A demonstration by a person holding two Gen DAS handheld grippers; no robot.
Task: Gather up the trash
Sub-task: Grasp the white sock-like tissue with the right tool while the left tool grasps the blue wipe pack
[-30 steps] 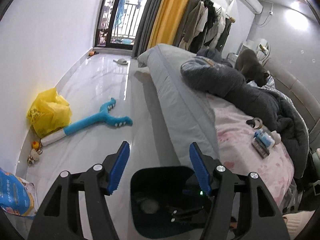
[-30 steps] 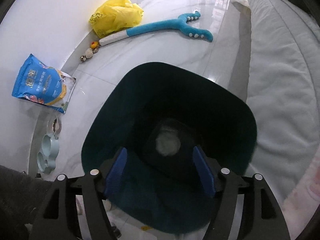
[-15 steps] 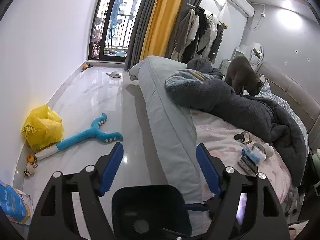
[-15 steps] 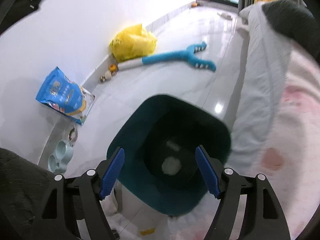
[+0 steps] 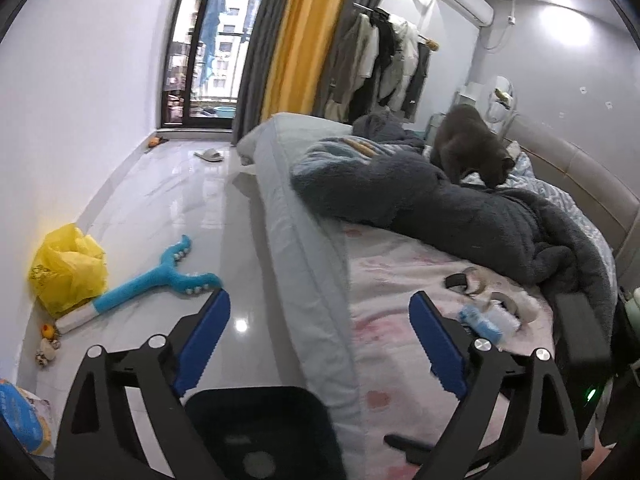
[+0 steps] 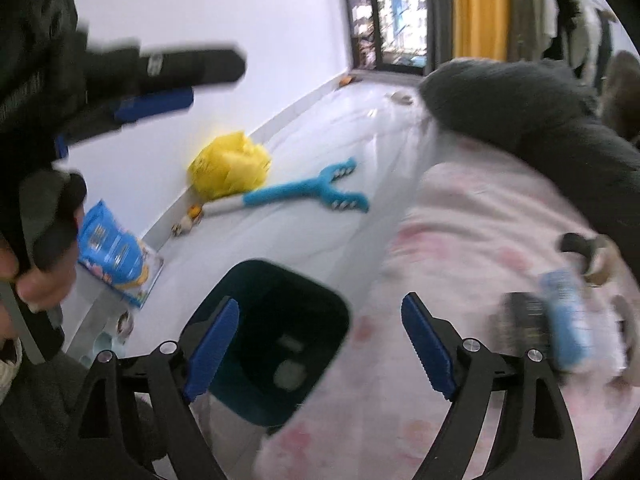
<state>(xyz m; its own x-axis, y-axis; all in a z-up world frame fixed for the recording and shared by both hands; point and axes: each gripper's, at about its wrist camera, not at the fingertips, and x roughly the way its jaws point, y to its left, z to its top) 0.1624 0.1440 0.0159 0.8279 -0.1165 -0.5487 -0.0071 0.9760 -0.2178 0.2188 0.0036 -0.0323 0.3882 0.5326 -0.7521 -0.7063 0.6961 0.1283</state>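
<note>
Both of your grippers have come up off the dark teal bin [image 6: 280, 336], which a second ago filled the right wrist view and now sits low between the blue pads. Your right gripper [image 6: 320, 344] has just been opening its jaws and nothing is between them; the pale wad [image 6: 289, 376] lies at the bottom of the bin, so I judge that drop done. Your left gripper [image 5: 318, 344] has also just been spreading, and it too is empty, aimed along the edge of the bed [image 5: 304, 240].

The next trash looks to be on the pink sheet [image 6: 460, 240]: a blue-and-white packet [image 5: 482, 322], a dark flat object just beside it, and a roll of tape [image 5: 466, 282] near the grey blanket [image 5: 460, 208]. The right view is smeared there, so I can't say what the dark object is. A grey cat [image 5: 468, 144] stands further up the bed.
</note>
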